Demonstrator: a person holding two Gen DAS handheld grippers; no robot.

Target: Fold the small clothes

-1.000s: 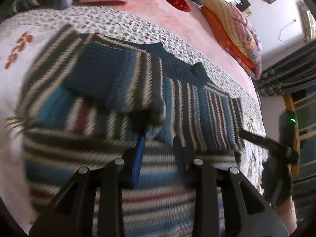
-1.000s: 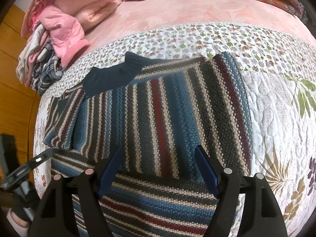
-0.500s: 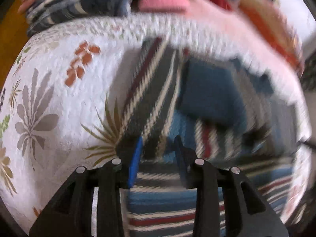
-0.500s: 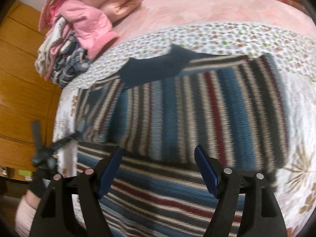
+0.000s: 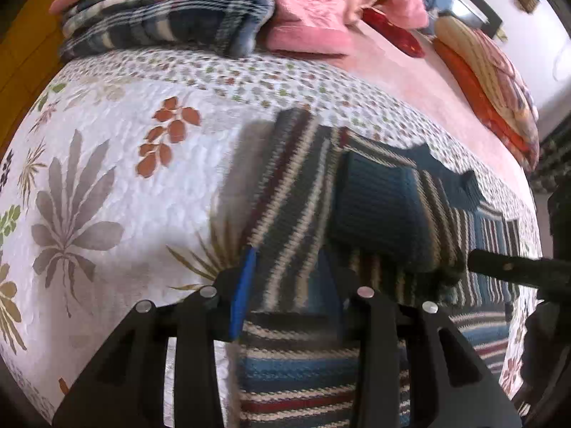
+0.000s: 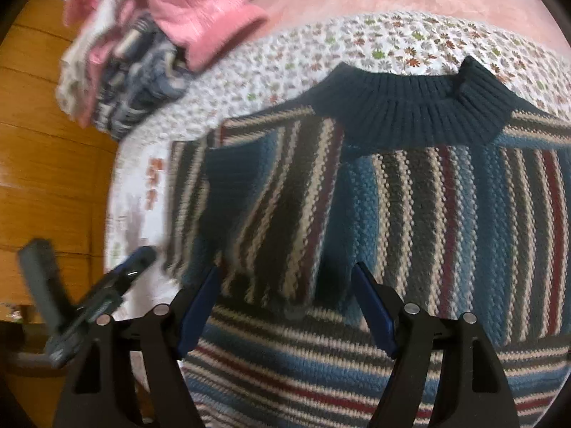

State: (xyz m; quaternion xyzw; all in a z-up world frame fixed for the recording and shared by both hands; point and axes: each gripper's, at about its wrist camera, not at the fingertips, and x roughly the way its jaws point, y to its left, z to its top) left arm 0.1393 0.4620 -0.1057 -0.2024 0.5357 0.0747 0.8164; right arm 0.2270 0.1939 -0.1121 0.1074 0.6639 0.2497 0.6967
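Gaping wide over the chunky knit, the right tongs [image 6: 285, 299] held nothing, their blue-lined fingers straddling a folded sleeve of the striped sweater [image 6: 446, 214]. The left tongs [image 5: 289, 285] also stood parted, empty, over the sweater's outer edge, where thick cream, grey, maroon and teal bands ran. The sweater lay flat near the bed's foot edge on a white quilt [image 5: 117, 185] stitched with leaf shapes. Its ribbed dark teal collar [image 6: 414, 107] pointed toward the far side. Beyond it, a rumpled pile of pink and plaid clothes [image 5: 221, 10] sat at the quilt's far edge.
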